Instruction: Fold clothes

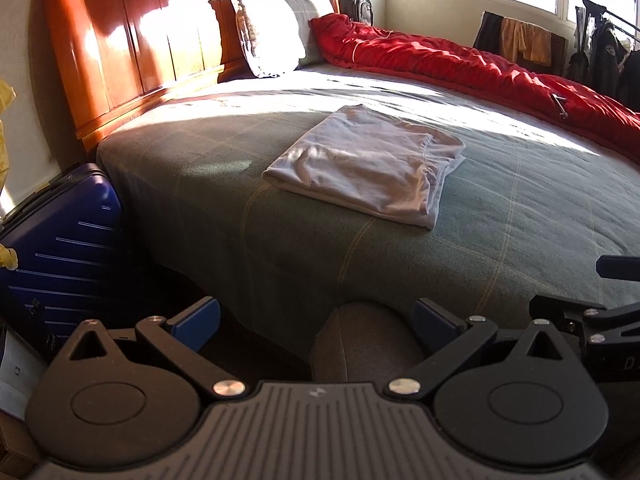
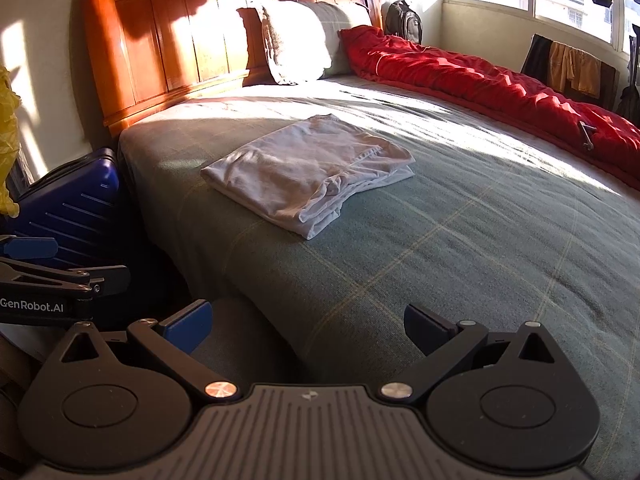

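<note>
Both grippers are hanging back off the edge of the bed, holding nothing. The left gripper [image 1: 316, 320] sits at the bottom of its own view with its blue-padded fingers spread wide apart, and the right gripper [image 2: 308, 320] looks the same in its view, jaws wide and empty. You can also spot the right one poking in at the lower right edge of the left camera, and the left one at the lower left of the right camera, so they're side by side.

The white shirt [image 1: 364, 164] is folded into a neat rectangle and lies flat on the green plaid bedspread [image 1: 520, 216], about the middle of the frame in the left view and a bit left of center in the right view [image 2: 308, 172]. It's well apart from both grippers.

Up top there's a wooden headboard [image 1: 132, 48] with a pillow [image 1: 272, 32] leaning on it, and a red quilt [image 1: 460, 64] bunched along the upper right side of the bed. A blue suitcase [image 1: 60, 248] stands at the left edge, just beside the mattress. Sun stripes across the far half of the bed.
</note>
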`<move>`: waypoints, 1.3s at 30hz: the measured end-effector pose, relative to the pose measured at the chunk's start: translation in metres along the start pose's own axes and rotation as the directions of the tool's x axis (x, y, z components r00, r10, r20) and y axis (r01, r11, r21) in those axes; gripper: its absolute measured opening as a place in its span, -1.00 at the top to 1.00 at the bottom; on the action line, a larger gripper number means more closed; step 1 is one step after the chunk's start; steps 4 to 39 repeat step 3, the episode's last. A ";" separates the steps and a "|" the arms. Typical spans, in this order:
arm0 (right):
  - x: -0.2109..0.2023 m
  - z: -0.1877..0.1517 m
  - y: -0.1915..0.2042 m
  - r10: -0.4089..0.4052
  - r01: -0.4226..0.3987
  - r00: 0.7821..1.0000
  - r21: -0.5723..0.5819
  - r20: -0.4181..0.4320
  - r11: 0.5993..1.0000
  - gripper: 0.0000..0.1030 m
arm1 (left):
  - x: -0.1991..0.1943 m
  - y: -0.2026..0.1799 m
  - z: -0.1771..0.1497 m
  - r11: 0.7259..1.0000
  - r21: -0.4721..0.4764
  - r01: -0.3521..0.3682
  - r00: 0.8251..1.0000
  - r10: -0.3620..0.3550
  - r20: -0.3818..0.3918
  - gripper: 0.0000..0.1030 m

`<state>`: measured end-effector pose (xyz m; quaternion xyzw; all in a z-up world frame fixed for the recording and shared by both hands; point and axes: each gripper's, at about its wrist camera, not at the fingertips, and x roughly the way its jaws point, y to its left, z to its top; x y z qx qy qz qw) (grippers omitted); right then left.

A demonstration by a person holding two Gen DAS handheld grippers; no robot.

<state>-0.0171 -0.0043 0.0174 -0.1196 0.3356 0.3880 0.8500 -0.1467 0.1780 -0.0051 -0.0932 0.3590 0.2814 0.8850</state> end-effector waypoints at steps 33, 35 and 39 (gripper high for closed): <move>0.002 0.000 0.000 0.003 -0.003 1.000 0.001 -0.004 1.000 -1.00 | 0.001 0.000 0.000 1.000 0.002 0.000 1.000 0.000 -0.003 -0.98; 0.002 0.000 0.000 0.003 -0.003 1.000 0.001 -0.004 1.000 -1.00 | 0.001 0.000 0.000 1.000 0.002 0.000 1.000 0.000 -0.003 -0.98; 0.002 0.000 0.000 0.003 -0.003 1.000 0.001 -0.004 1.000 -1.00 | 0.001 0.000 0.000 1.000 0.002 0.000 1.000 0.000 -0.003 -0.98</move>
